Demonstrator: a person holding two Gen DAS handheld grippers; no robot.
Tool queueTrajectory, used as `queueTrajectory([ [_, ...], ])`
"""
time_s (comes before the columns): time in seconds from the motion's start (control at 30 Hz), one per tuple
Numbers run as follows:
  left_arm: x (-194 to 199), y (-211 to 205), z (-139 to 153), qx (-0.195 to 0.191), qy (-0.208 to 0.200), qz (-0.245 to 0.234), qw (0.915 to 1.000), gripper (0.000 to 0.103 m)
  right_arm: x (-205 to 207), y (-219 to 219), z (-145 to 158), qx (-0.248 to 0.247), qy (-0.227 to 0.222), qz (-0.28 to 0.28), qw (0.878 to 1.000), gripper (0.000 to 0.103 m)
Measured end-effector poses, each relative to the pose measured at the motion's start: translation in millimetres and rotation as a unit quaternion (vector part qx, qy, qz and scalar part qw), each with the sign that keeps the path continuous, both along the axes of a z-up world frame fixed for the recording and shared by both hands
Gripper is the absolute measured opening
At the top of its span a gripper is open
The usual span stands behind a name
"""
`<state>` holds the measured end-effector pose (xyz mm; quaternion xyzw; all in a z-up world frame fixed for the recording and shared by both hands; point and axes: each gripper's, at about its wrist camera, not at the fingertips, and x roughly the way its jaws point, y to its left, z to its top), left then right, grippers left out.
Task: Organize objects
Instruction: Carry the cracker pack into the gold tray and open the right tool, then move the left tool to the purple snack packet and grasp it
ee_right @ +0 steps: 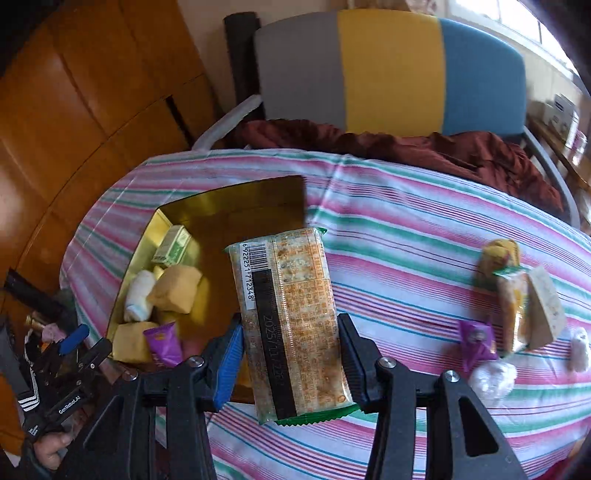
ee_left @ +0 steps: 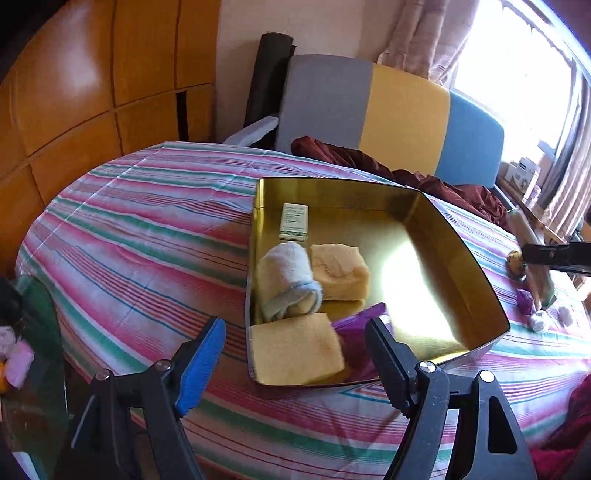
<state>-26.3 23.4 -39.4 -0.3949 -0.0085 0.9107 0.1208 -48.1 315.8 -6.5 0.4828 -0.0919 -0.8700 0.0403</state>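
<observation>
Left wrist view looks over a table covered with a striped cloth (ee_left: 140, 229) in pink, green, blue and white. On the cloth sits a shallow gold tin (ee_left: 461, 258) with shiny walls, sunlight glaring off its floor. Inside it lie a small green-and-white box (ee_left: 294, 222), a rolled white towel (ee_left: 284, 284), two yellow sponges (ee_left: 340, 271) and a purple packet (ee_left: 356, 321), all crowded toward the tin's left side. The left gripper (ee_left: 295, 334) hangs over the near corner of the tin with its jaws spread wide and nothing between them.

Right wrist view shows the right gripper (ee_right: 290, 347) clamped on a long snack packet (ee_right: 291, 317) with a barcode and a printed date, held lengthwise above the cloth just beside the tin's right edge. Farther right on the cloth lie more snack packets (ee_right: 517, 295), a purple wrapped sweet (ee_right: 476, 343) and some white wrapped sweets (ee_right: 493, 376), well apart from the tin.

Behind the table stands a chair with a back (ee_right: 391, 70) in grey, yellow and blue panels, with a dark red cloth (ee_right: 424, 147) heaped on its seat. Orange-brown wooden panelling (ee_left: 74, 92) fills the left of the room, and a bright window with a pale curtain (ee_left: 424, 33) lies to the right.
</observation>
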Motion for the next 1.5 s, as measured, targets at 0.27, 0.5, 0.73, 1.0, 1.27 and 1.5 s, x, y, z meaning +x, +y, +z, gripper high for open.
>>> queueTrajectory([
  [0.27,-1.1,-26.1,-1.8,0.013,-0.004,0.032,0.9994,0.079,-41.9,-78.7,-52.9,0.005,-0.058,0.038,0.998,0.049],
  [0.5,-2.2,-30.6,-5.7,0.017,-0.011,0.035,0.9992,0.08,-56.2,-99.8,-85.9,0.012,-0.091,0.032,0.995,0.049],
  [0.73,-1.1,-28.8,-9.5,0.014,-0.016,0.034,0.9992,0.08,-55.3,-102.9,-99.0,-0.04,-0.097,0.035,0.994,0.051],
  [1.0,0.2,-21.5,-7.2,0.006,-0.012,0.031,0.9994,0.081,-34.9,-80.8,-84.8,-0.075,-0.063,0.025,0.995,0.051],
  [1.27,4.4,0.5,3.7,-0.003,0.002,-0.001,1.0,0.082,-5.9,-40.9,-53.1,-0.06,-0.003,0.003,0.998,0.052],
  [1.5,6.9,36.4,13.1,0.0,0.006,-0.051,0.9987,0.085,20.0,26.2,-35.7,-0.025,0.022,-0.061,0.998,0.061],
])
